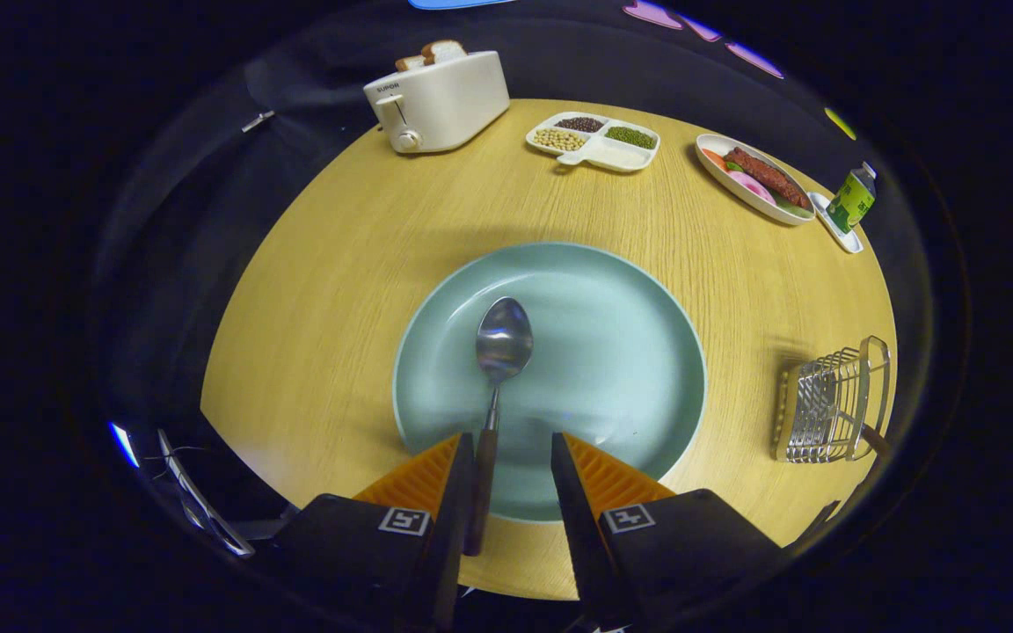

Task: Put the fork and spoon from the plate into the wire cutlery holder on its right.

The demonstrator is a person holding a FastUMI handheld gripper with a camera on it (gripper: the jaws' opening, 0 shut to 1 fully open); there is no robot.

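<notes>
- Table (339, 290): round, wooden, carrying everything.
- Plate (612, 352): centred; wire cutlery holder (832, 404) at its 3 o'clock, ready to receive.
- Gripper (513, 479): jaws apart, straddling the handle at 6 o'clock, probably to close on it.
- Spoon (501, 352): bowl on plate, pointing 12 o'clock.

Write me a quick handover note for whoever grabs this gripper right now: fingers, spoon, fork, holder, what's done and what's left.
Gripper: open, fingers either side of the spoon's handle; the handle lies along the left finger, and the right finger is clear of it.
Spoon: on the plate, bowl ahead of the fingers, handle running back over the rim.
Holder: right of the plate on the table; I can't tell what it holds.
Fork: I can't place it.
Left: close on the spoon, carry it to the holder, then check for the fork.
</notes>
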